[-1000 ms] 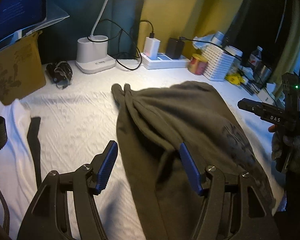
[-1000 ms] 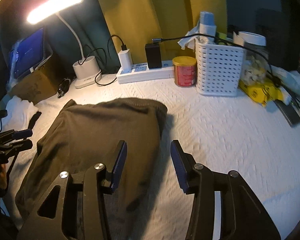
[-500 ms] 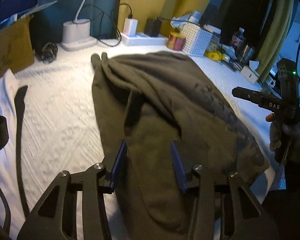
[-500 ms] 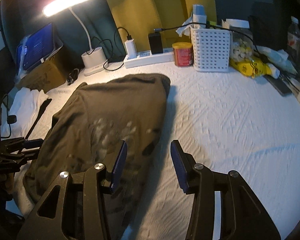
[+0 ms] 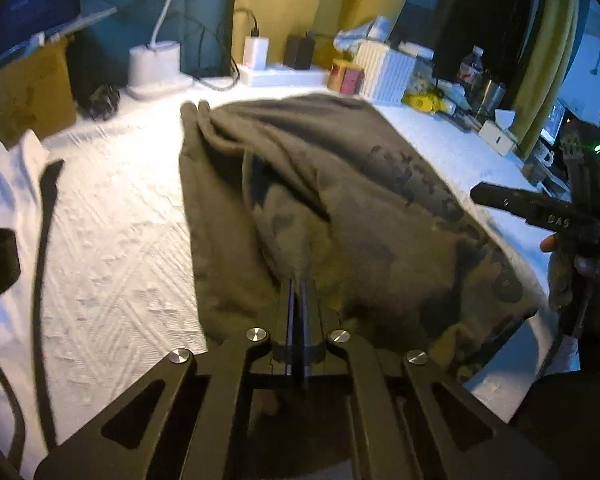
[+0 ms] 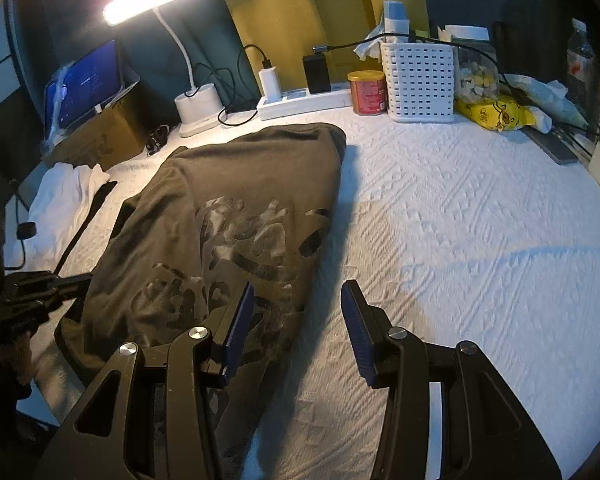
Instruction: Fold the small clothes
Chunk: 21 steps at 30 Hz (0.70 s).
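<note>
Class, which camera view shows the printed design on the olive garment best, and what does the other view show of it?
The right wrist view: the printed design on the olive garment faces that camera, pale and mostly unobstructed, though the near finger covers its lower edge. The left wrist view shows the printed design only obliquely, as dark blurred marks along the right side.

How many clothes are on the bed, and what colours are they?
Olive-green clothes: 1, the printed garment, pinched by the left gripper.
White clothes: 1, the white garment by the cardboard box.
Total: 2
</note>
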Tool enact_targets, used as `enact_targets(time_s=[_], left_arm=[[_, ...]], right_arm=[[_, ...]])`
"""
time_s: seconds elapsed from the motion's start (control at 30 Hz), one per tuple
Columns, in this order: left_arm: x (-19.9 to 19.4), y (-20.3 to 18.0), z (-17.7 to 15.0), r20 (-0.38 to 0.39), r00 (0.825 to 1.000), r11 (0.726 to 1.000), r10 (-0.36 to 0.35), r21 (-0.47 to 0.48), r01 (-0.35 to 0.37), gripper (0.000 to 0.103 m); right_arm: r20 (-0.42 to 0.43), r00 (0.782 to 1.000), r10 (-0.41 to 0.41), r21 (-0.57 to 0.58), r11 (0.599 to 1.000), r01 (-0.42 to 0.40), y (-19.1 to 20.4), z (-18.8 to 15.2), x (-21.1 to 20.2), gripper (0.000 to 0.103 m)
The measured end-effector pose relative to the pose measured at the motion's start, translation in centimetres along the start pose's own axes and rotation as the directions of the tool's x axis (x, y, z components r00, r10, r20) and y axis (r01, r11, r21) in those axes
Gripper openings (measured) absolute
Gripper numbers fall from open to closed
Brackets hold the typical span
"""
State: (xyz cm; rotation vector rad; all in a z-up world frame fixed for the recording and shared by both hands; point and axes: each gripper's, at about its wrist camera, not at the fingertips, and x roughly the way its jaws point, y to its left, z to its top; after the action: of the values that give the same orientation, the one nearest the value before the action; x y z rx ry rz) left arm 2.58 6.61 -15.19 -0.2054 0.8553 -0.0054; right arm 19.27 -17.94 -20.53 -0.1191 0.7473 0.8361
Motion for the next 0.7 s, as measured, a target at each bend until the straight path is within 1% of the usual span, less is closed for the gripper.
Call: enact_targets(time_s=[0.07,0.2,0.3,0.4,0.47,0.53,0.57,0.6,0.63,0.67,0.7], left_arm=[[-1.1,0.1,0.1,0.019,1.000,1.000,-0.005,-0.005,0.005,0.001],[-2.7,0.6,-0.1,0.035,0.999,1.000,0.019,-0.016,-0.019,0.001],[-2.6,1.4,-0.8,0.016,0.999,0.998,0.050,-0.034,-0.049,0.001],[-2.6,2.1,-1.4,-0.020,0.997,0.993,0.079,-0.081,-0.080,0.002],[-3.3,2.3,-1.5,-0.012,0.996,0.991,0.084,-0.102,-0.085,0.002],[-4.2,1.9,-1.5,0.024,0.997,0.992,0.071,-0.102,-0.068,0.004],[-4.5,1.6,-1.5,0.038,0.998,0.994,0.059,-0.098,-0.055,0.008],[-4.7,1.2,-1.4,0.050,0.998,0.995,0.041,-0.094,-0.036,0.027],[-4.7,0.7,-1.4,0.059,0.998,0.996,0.012,-0.089,-0.007,0.058],[-4.5,0.3,-1.4,0.066,0.998,0.996,-0.015,-0.088,0.021,0.069],[-4.3,0.0,-1.6,0.071,0.997,0.995,-0.039,-0.088,0.045,0.072]], right_arm=[[0.003,1.000,0.003,-0.001,1.000,-0.003,0.1,-0.2,-0.2,0.048],[-0.006,1.000,0.012,-0.015,1.000,-0.012,0.8,-0.7,-0.3,0.048],[-0.018,1.000,0.017,-0.031,0.999,-0.017,1.6,-1.2,-0.2,0.048],[-0.030,1.000,0.009,-0.044,0.999,-0.011,2.1,-1.9,-0.2,0.048],[-0.033,0.999,0.007,-0.045,0.999,-0.009,2.3,-2.4,-0.3,0.048],[-0.037,0.999,0.005,-0.043,0.999,-0.007,2.3,-2.8,-0.4,0.048],[-0.038,0.999,0.003,-0.042,0.999,-0.005,2.3,-3.0,-0.5,0.048],[-0.038,0.999,0.000,-0.040,0.999,-0.002,2.2,-3.1,-0.6,0.048],[-0.036,0.999,-0.001,-0.040,0.999,-0.001,2.3,-3.2,-0.8,0.048],[-0.034,0.999,-0.003,-0.039,0.999,0.001,2.3,-3.3,-1.0,0.048],[-0.030,1.000,-0.004,-0.040,0.999,0.003,2.3,-3.4,-1.2,0.048]])
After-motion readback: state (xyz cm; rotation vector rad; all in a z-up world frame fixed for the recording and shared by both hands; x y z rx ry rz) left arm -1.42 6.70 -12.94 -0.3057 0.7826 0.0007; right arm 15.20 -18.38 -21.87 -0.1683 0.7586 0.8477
